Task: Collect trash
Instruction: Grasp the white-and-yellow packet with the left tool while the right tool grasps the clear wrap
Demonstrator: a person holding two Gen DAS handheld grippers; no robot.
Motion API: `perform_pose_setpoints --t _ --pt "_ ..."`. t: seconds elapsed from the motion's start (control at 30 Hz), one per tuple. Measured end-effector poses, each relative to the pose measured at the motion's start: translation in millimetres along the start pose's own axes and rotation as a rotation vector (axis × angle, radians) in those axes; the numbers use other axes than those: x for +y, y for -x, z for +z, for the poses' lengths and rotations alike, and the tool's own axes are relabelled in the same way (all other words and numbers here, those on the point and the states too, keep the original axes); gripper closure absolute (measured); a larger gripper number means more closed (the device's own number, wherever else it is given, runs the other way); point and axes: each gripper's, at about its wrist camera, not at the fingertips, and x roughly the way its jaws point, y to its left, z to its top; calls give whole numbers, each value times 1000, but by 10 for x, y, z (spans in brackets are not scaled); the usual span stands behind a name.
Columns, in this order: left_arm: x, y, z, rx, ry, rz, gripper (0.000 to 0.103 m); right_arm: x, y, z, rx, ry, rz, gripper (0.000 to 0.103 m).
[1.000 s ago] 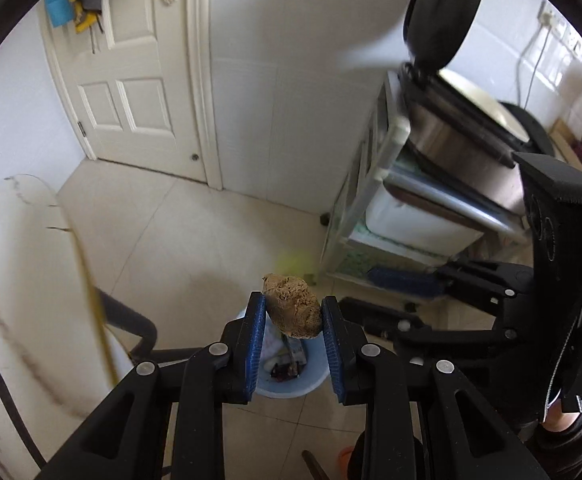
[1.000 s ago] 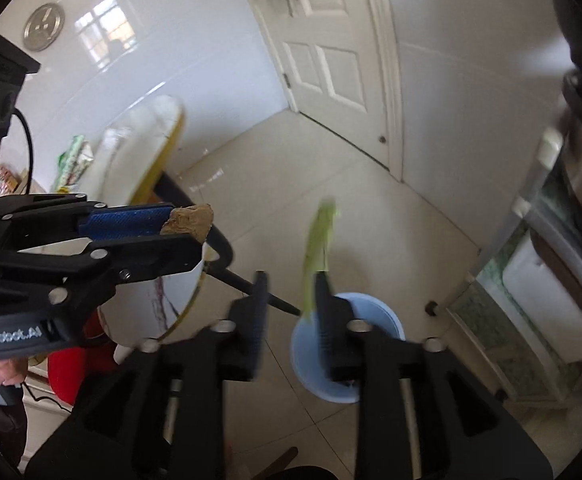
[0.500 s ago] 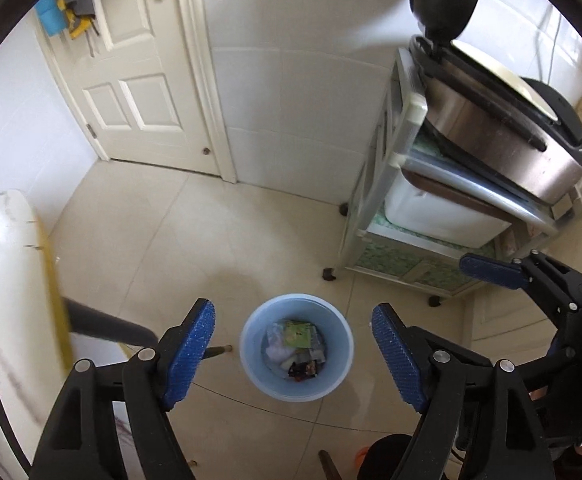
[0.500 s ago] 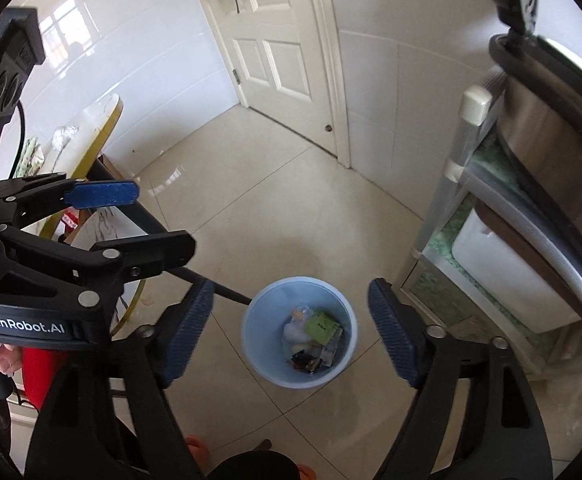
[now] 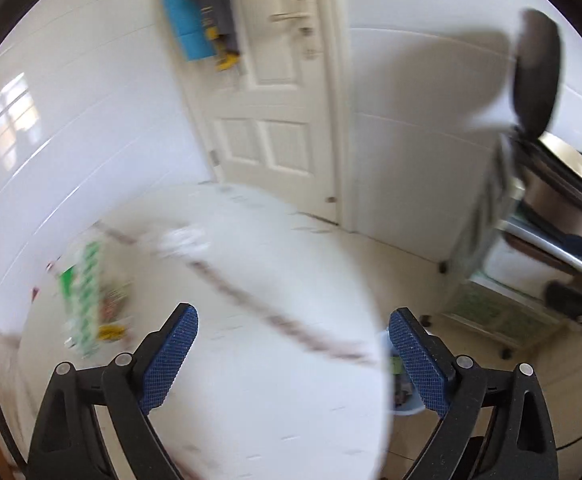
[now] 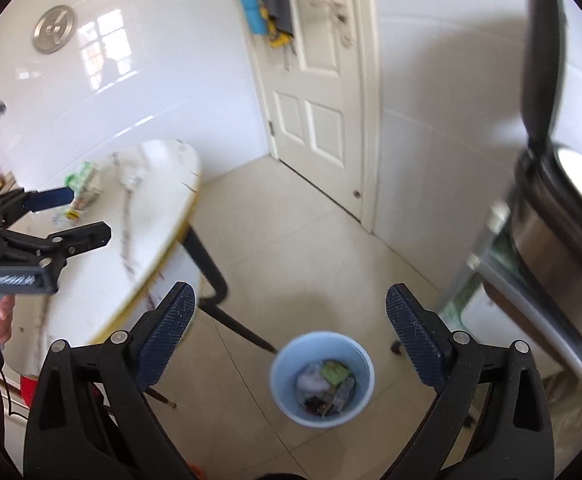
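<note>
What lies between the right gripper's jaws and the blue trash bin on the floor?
Nothing. The right wrist view shows only bare tiled floor between the right gripper, its jaws opening and empty, and the blue trash bin, already holding scraps.

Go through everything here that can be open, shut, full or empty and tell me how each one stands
left gripper: jaws opening, nothing between them
right gripper: jaws opening, nothing between them
bin: upright, uncovered, trash inside
door: shut
cooker lid: raised
table: litter on top
</note>
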Motion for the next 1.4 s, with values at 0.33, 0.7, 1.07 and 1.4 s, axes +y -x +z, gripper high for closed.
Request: perform_pose_setpoints --t 0.33,0.7,1.07,1.4 --pt "1183 -309 -428 132 228 158 9 1017 -233 326 7 163 82 1" --pt "1183 -736 -391 186 183 51 50 1719 -816 559 56 276 132 1" --pt "1671 -552 -379 105 172 -67 94 2206 -1561 964 95 336 179 1" --pt "1864 -529 -521 127 174 -137 95 2450 -2414 1130 172 385 133 12"
